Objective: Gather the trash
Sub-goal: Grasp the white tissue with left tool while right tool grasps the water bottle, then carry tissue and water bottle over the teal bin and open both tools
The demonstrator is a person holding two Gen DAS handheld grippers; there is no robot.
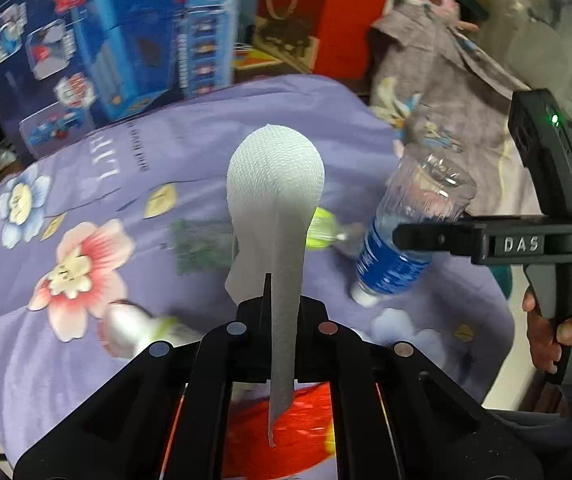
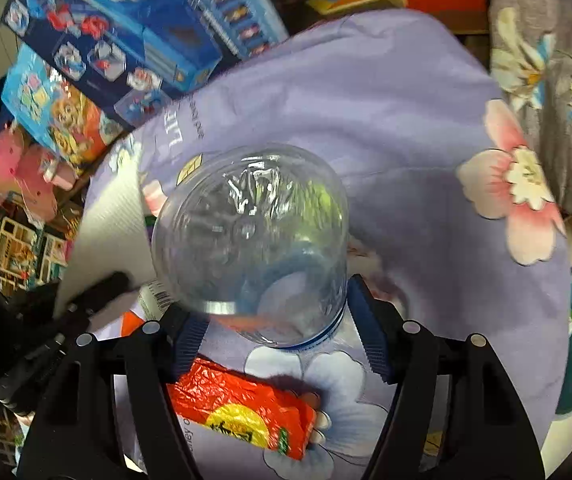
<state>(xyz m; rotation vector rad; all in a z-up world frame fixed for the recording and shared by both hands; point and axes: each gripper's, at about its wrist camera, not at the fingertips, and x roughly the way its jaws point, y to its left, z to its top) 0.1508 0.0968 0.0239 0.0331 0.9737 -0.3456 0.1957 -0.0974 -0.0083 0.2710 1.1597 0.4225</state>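
Between the tightly closed jaws of the left gripper (image 1: pixel 281 312) hung a white paper towel (image 1: pixel 275 200), its rounded end standing out ahead of the fingertips over the purple floral cloth (image 1: pixel 85 184). Off to that tool's right, the right gripper (image 2: pixel 281 320) clasped a clear plastic bottle (image 2: pixel 251 240) with a blue label, base pointing forward, jaws about halfway apart. Just below its fingers lay a red wrapper (image 2: pixel 241 408) on the cloth.
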